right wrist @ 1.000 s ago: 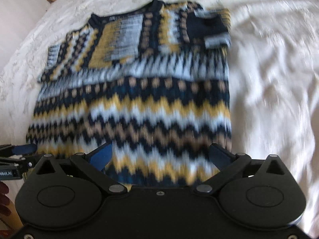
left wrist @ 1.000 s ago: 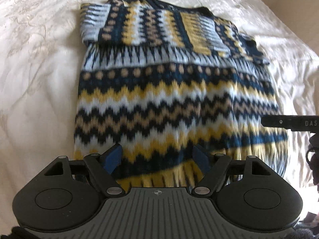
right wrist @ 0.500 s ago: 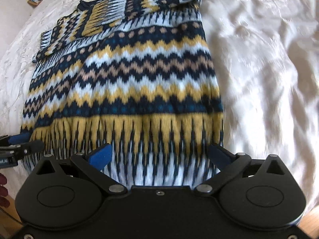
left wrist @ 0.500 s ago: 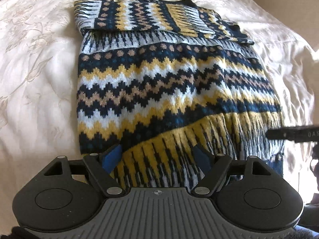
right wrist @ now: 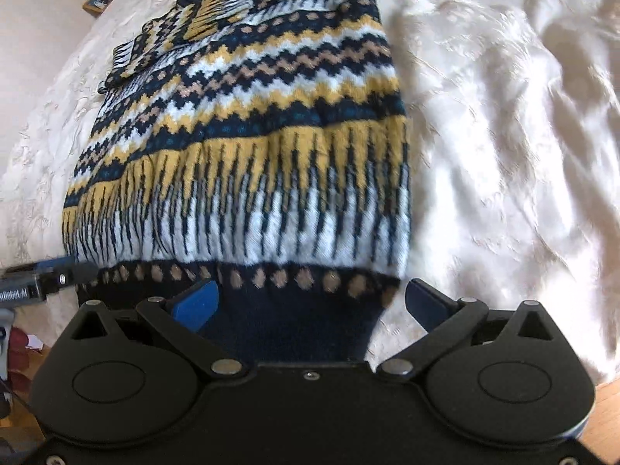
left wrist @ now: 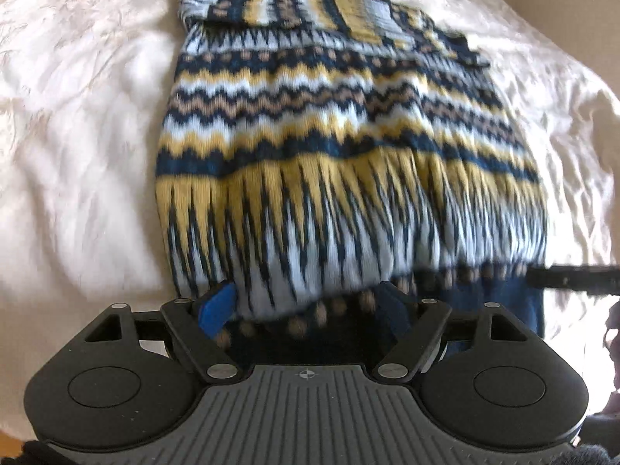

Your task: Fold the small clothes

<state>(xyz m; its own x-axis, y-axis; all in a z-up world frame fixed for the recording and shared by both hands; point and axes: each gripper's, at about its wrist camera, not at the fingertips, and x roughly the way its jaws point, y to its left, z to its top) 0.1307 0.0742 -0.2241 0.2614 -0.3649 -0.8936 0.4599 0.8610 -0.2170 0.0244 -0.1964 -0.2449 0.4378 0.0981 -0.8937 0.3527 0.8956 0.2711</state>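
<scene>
A patterned knit sweater (left wrist: 341, 124) in navy, yellow, tan and pale blue lies flat on a white bedspread (left wrist: 77, 135), sleeves folded across the chest at the far end. It also shows in the right wrist view (right wrist: 252, 116). My left gripper (left wrist: 306, 306) is open over the hem near its left corner, blue pads apart. My right gripper (right wrist: 310, 302) is open over the dark navy hem band (right wrist: 294, 321) near the right corner. Each gripper's fingertip shows at the edge of the other's view.
The crumpled white bedspread (right wrist: 503, 135) spreads wide on both sides of the sweater. Wooden floor (right wrist: 604, 407) shows past the bed's near edge. A small framed object (right wrist: 97, 2) lies on the floor at the far left.
Both grippers have pulled back toward the near edge of the bed and lower. The sweater's hem band, hidden before, now lies between the open fingers.
</scene>
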